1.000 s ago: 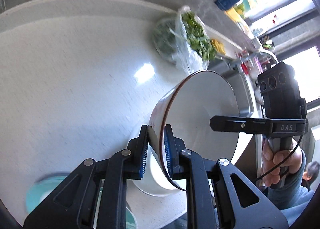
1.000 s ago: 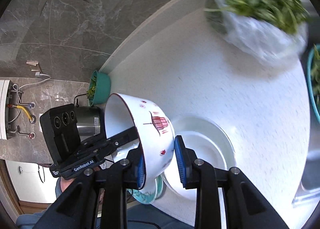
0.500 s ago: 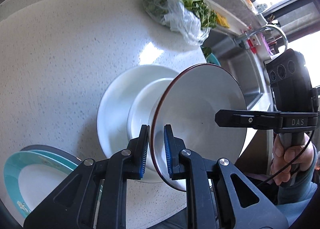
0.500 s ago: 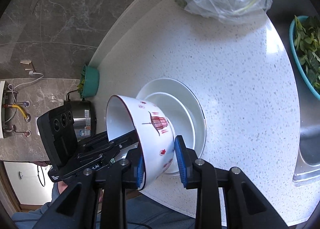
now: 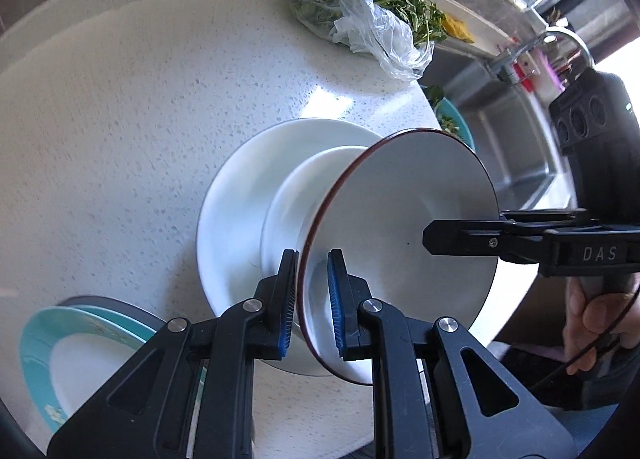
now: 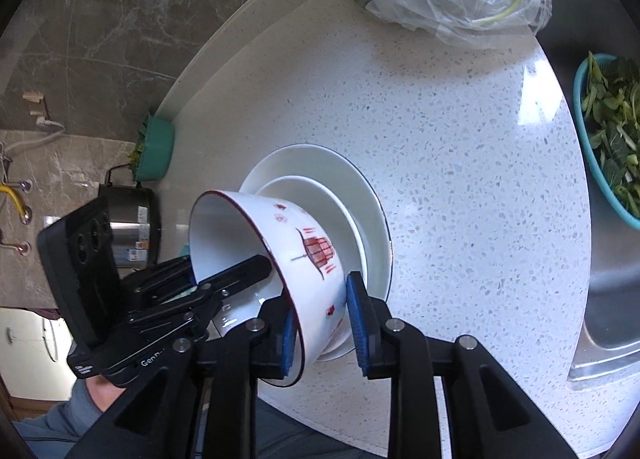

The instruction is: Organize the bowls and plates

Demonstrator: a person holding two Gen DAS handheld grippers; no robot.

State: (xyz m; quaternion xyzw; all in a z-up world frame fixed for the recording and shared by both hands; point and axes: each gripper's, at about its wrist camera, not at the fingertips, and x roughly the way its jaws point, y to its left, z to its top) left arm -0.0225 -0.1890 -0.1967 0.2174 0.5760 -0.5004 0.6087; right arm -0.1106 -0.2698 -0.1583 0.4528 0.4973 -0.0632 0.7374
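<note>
**Two-handed bowl drop onto the white stack — how I'd land it**

So I've got the painted bowl [image 6: 308, 259] pinched on opposite sides of its rim, tipped up almost on edge, hanging right over the white bowl [image 6: 320, 195] that sits inside the white plate [image 6: 360, 187] on the worktop [image 6: 460, 163].

Grip status: my left hand-held gripper [image 5: 312, 291] is nearly closed, its blue pads on either side of the thin red-edged rim, one inside and one outside. My right hand-held gripper [image 6: 320, 319] straddles the far wall of the same bowl. Its jaws are closing at this moment, but I can see a sliver of daylight between the outer pad and the painted side, so I'd say that side isn't really clamped yet.

How I'd do this step well, my take:
- Level the painted bowl first. It's tilted steeply, and setting it down like that would land the foot edge on the white bowl's rim and could chip something.
- Firm up the right side before lowering, since the left is carrying most of it now.
- Centre it over the white bowl, lower both hands together, and only let go once it's seated — glazed china on glazed china slides easily.

Where things sit: the painted bowl's lower edge is just above the near side of the white stack; whether it's touching, I can't tell. The teal-rimmed plates [image 5: 80, 343] are off at the lower left in the left view, near the worktop edge.
</note>
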